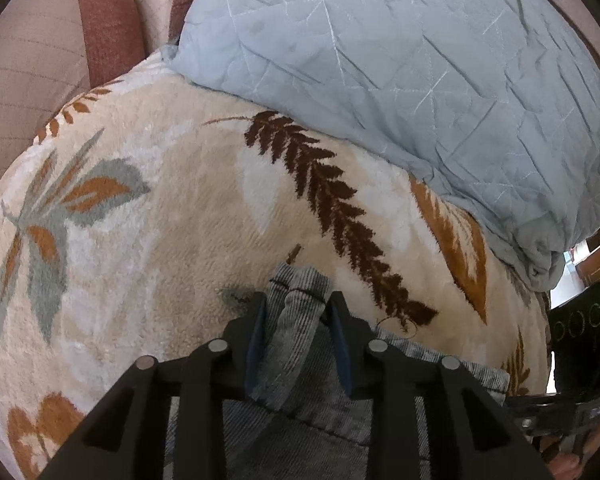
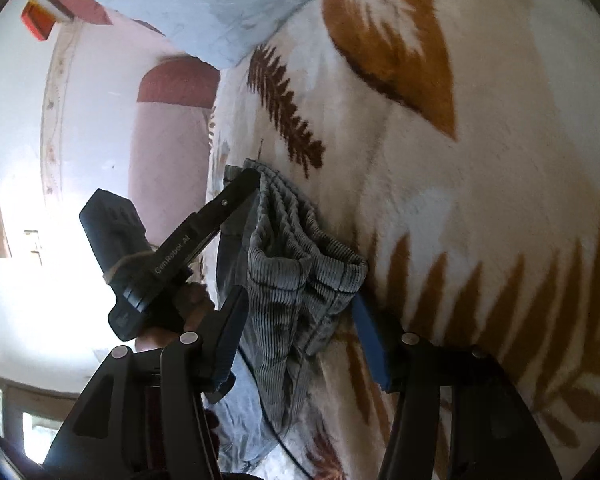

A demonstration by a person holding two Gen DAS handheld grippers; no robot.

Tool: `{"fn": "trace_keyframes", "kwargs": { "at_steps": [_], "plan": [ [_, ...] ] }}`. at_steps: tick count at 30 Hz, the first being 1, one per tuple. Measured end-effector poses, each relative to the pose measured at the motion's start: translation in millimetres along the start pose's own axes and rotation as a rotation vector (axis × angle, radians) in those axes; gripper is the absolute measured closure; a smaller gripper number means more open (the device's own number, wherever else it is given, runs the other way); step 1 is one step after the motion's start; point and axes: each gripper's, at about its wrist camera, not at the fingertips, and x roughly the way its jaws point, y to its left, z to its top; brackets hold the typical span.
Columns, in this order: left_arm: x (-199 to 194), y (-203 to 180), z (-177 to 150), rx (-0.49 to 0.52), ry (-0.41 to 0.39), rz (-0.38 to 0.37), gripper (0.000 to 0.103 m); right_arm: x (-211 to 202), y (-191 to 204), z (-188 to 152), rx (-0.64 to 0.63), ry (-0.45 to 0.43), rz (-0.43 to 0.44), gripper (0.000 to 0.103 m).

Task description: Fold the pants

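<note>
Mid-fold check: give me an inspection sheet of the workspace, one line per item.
Surface: plush leaf-print blanket, cream with brown and orange fronds.
Job's things: grey corduroy pants, bunched in folds at one end.
Clutter: pale blue quilt lying on the blanket's far side.
Grippers: left gripper closed on a pants fold; right gripper straddles the bunched end, pads not clearly pressing.
Cables: thin dark cord running under the pants.
Surroundings: pink wall with arched niche; bright light at the side.
</note>
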Motion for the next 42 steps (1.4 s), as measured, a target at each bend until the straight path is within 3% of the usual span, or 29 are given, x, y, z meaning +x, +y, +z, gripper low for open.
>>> {"fn": "trace_keyframes", "kwargs": {
  "at_steps": [2,4,10,20,29,35,42],
  "plan": [
    [-3.0,-0.8,-2.2,0.000,-0.016,0.003,0.076,1.0,0.2,-0.9,-0.014,-0.023,-0.023,0.073],
    [-6.0,0.2,-2.3,-0.012,-0.026,-0.001,0.081,1.5,1.8,-2.1,-0.046,-0.035,-0.047,0.077],
    [-25.6,0.5,-0.3,-0.030,-0.071,-0.020,0.084,0.6,19.9,-9.0,-0.133,-0.068,-0.057,0.082],
    [-103.9,13.1,-15.9,-0.070,-0.214,-0.047,0.084,-2.1,64.5,-41.7,-0.301,-0.055,0.046,0.088],
    [-169.5,51.7,-65.4,-0.136,-0.302,-0.020,0.084,24.3,101.8,-87.7,-0.426,0.056,0.125,0.089],
    [-181.1,82.0,-115.4,-0.200,-0.292,0.015,0.084,51.8,115.5,-120.0,-0.479,0.173,0.143,0.092],
    [-190.3,106.5,-166.3,-0.252,-0.252,0.078,0.084,94.2,113.2,-165.3,-0.525,0.354,0.105,0.092]
  ]
}}
